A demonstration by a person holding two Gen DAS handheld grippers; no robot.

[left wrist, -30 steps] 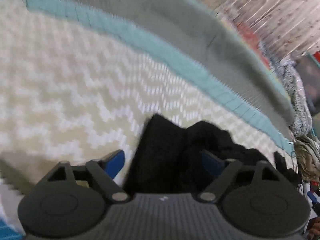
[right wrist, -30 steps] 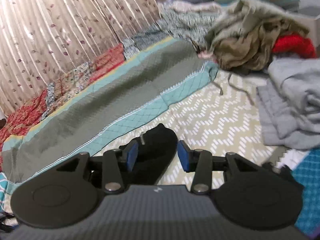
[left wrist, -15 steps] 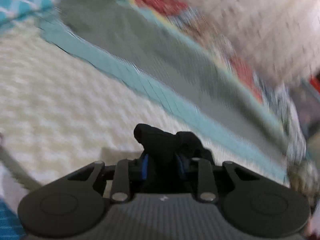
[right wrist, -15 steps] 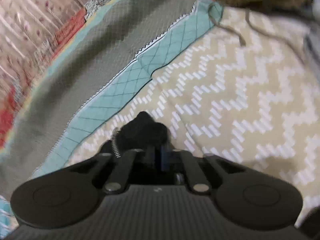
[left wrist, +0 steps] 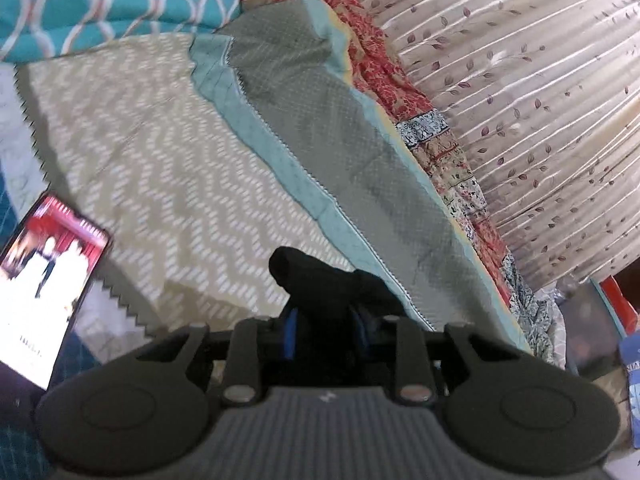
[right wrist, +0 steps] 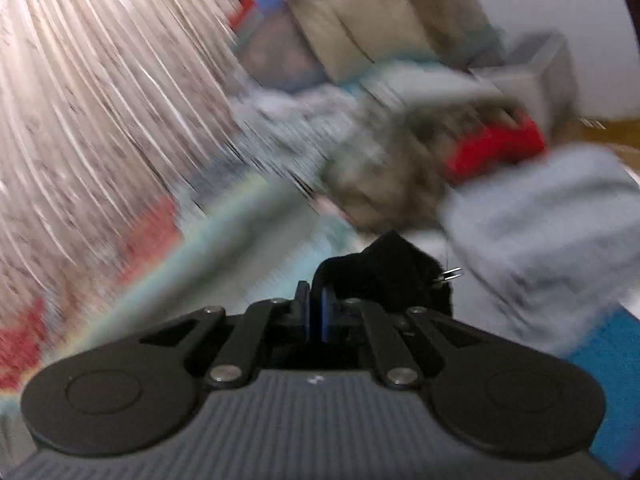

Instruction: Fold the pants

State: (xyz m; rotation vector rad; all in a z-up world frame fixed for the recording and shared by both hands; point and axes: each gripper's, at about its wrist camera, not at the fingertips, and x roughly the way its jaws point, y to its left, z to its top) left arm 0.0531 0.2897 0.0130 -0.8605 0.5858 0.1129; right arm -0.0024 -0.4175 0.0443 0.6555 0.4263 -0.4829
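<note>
We have both grippers, left (left wrist: 325,330) and right (right wrist: 315,312), clamped on the black pants (left wrist: 320,280); the thin right pinch may slip.

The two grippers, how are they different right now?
The left gripper pinches a thick bunch of black pants, so its blue pads stand apart; the right gripper has its pads nearly together on a thin edge of the pants. The left view is fairly sharp, the right view blurred. Both are clamped on the same black cloth.
</note>
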